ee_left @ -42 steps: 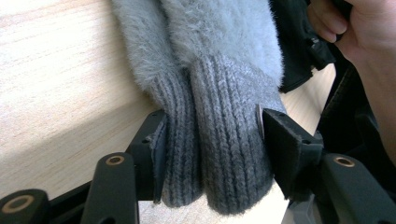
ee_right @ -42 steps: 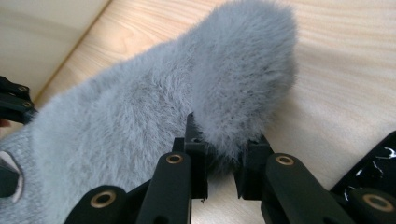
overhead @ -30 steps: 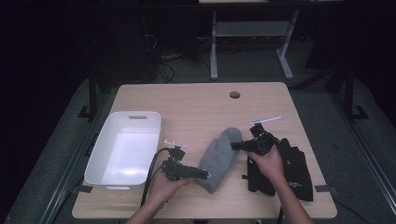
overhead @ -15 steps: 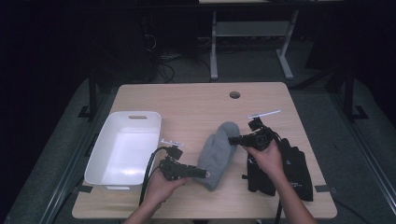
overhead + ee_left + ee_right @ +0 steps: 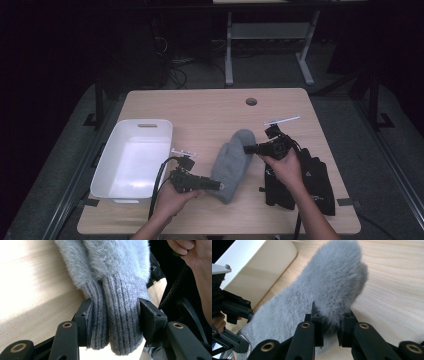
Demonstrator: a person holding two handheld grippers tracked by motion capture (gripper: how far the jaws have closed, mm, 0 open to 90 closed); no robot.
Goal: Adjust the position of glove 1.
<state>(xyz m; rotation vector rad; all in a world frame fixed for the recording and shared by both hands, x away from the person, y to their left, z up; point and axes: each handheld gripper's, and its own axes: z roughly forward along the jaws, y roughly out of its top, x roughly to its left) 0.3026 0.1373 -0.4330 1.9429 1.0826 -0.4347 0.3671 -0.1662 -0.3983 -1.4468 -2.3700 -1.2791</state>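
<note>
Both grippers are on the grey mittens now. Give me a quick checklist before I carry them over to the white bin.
1. Left gripper shut on the knitted cuffs of the mittens: ok, both cuffs sit between its fingers.
2. Right gripper shut on the fluffy tip: ok, fingers pinch the fur.
3. Two mittens stacked together: ok at the cuffs; cannot tell at the tip.
4. Bin free to receive: ok, nothing inside.
5. Path from mittens to bin: ok, bare table between.
6. Black gloves clear of the grip: ok, they lie apart under the right hand.
</note>
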